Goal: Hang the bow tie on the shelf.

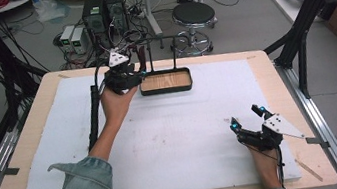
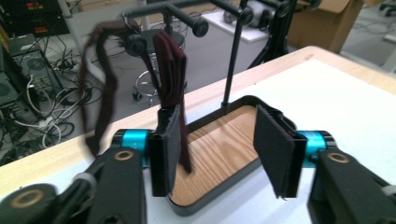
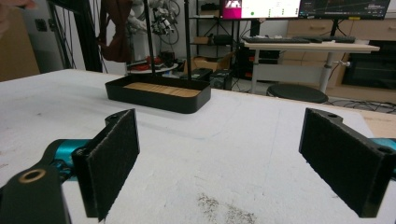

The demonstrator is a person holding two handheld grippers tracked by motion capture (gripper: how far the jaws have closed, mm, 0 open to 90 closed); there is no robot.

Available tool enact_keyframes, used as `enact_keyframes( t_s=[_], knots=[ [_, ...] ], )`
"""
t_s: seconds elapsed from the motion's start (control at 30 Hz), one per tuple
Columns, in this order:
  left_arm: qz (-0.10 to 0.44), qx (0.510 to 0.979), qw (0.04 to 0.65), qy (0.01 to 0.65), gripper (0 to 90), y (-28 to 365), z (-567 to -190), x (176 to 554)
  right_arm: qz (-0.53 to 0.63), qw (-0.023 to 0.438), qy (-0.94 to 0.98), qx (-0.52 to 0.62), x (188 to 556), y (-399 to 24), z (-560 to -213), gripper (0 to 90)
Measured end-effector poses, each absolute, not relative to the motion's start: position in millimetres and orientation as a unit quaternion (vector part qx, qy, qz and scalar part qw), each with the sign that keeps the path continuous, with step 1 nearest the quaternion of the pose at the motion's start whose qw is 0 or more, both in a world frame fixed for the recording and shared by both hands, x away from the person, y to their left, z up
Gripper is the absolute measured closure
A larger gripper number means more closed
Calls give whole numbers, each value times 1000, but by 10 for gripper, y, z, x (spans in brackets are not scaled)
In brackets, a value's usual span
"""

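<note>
The left gripper point(image 2: 219, 154) had its jaws wide open by the tray point(image 2: 219, 140), a dark red strap point(image 2: 170, 70) touching one. The right gripper point(image 3: 224, 163) rested open on the tabletop point(image 3: 233, 135). I could read no writing.

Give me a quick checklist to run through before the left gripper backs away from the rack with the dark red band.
1. Left gripper open: ok.
2. Dark red band hanging from a rack peg: ok; exactly how it hooks on, cannot tell.
3. Band free of the left jaw pad: not ok, it hangs against it.
4. Tray sitting flat: ok.
5. Right gripper open, well away from the tray: ok.
</note>
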State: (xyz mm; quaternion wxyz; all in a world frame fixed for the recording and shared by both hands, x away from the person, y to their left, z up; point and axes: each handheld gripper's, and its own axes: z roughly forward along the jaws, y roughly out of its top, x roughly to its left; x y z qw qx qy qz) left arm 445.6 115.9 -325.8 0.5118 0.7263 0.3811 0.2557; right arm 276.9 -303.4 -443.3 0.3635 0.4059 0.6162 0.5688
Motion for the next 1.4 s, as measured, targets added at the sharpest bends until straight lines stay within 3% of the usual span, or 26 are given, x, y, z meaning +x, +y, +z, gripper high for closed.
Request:
enact_keyframes(
  t_s=[0.67, 0.87, 1.4],
  knots=[
    [266, 703, 569, 333, 381, 1820, -3067, 3805, 566, 366, 616, 407, 2771, -3033, -4433, 114],
    [264, 701, 570, 337, 322, 2062, -3122, 3626, 567, 366, 615, 408, 2771, -3033, -4433, 114],
    [293, 681, 560, 369, 266, 2707, -3384, 3116, 564, 367, 614, 412, 2771, -3032, -4432, 114]
  ],
)
